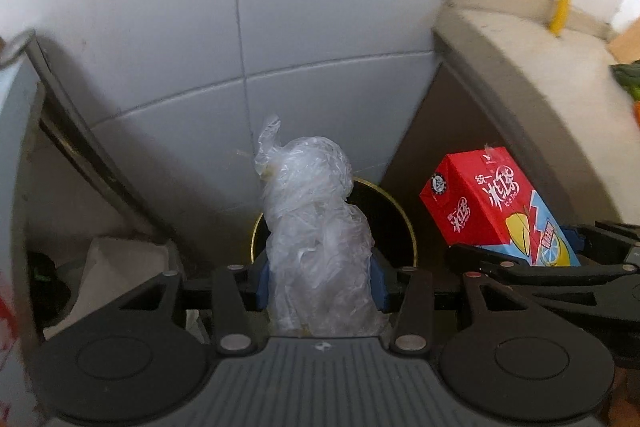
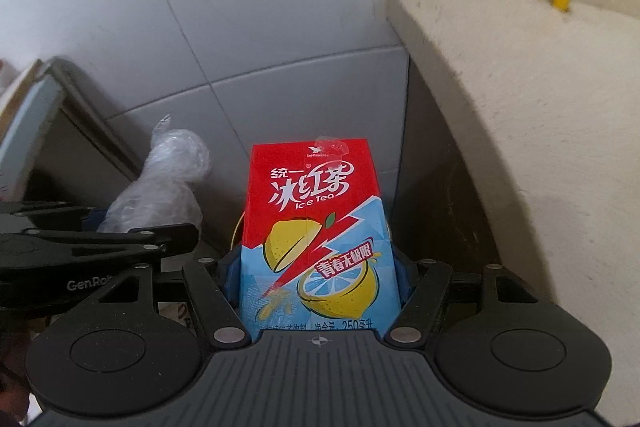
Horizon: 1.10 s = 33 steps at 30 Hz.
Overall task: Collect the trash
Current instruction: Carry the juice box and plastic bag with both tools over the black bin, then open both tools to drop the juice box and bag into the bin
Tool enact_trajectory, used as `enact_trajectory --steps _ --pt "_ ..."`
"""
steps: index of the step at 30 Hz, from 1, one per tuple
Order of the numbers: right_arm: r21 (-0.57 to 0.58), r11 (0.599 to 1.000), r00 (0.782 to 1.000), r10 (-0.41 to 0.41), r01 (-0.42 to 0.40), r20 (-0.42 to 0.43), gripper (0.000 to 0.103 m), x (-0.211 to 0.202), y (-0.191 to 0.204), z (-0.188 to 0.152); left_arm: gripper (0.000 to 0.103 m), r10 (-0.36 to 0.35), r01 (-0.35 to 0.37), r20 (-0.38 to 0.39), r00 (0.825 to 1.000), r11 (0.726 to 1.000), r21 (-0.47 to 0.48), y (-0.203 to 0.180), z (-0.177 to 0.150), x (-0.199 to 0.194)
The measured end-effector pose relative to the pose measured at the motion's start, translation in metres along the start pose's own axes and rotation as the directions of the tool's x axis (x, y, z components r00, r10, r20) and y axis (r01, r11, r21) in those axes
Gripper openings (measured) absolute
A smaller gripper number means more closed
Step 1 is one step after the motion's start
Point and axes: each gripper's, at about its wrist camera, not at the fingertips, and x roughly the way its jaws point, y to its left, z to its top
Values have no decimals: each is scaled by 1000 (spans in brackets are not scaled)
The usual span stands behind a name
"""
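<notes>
While gripping trash, both hand-held grippers (image 1: 320,277) (image 2: 318,273) downward-tilted.

Crumpled clear plastic wrap bundle (image 1: 316,235), tall and lumpy, twisted tail at top, held upright between blue pads, directly above round dark gold-rimmed bin opening (image 1: 394,223). Red-and-blue ice tea carton (image 2: 316,235), lemon and lightning print, clear tape scrap on top edge, upright, gripped at both sides, just beside the bundle.
</notes>
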Motion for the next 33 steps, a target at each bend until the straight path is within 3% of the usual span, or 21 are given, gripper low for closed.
enact_trajectory --steps 5,14,21,33 --pt "14 1000 999 21 -21 -39 74 21 -5 4 43 23 -24 -35 999 999 -31 4 5 16" --pt "69 997 998 22 -18 -64 76 37 -16 7 53 -5 0 -64 998 996 -84 8 7 31" --pt "92 996 999 9 -4 -50 75 26 -16 6 61 9 -14 -80 997 998 -53 -1 9 39" --pt "105 994 999 8 -11 33 78 -14 -13 2 68 -59 55 -56 997 996 -71 0 7 22"
